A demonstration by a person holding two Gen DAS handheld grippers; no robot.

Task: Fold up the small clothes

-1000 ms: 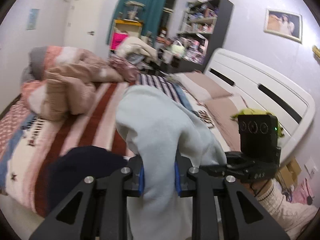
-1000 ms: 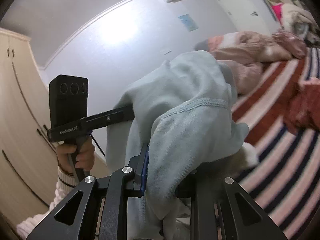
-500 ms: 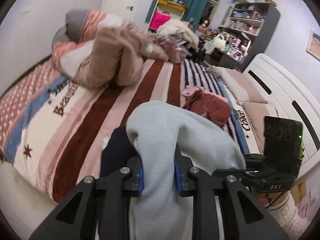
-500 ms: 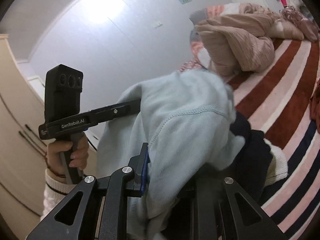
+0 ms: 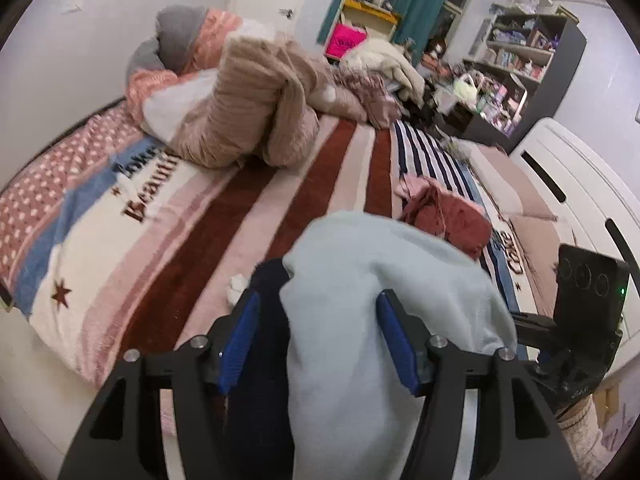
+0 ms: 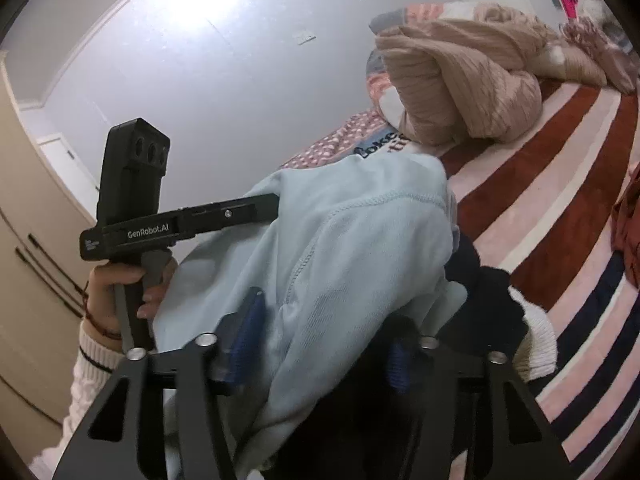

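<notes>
Left tongs (image 5: 318,334) stand with blue pads apart, the pale blue garment (image 5: 384,320) draped loosely between them over a dark navy garment (image 5: 260,360) at 8 o'clock. Beyond lies the striped bed (image 5: 192,240), a red garment (image 5: 444,216) at 1 o'clock.

Right tongs (image 6: 324,336) are likewise spread, the pale blue garment (image 6: 340,248) lying across them. At 9 o'clock the left hand (image 6: 120,288) grips its handle.
</notes>
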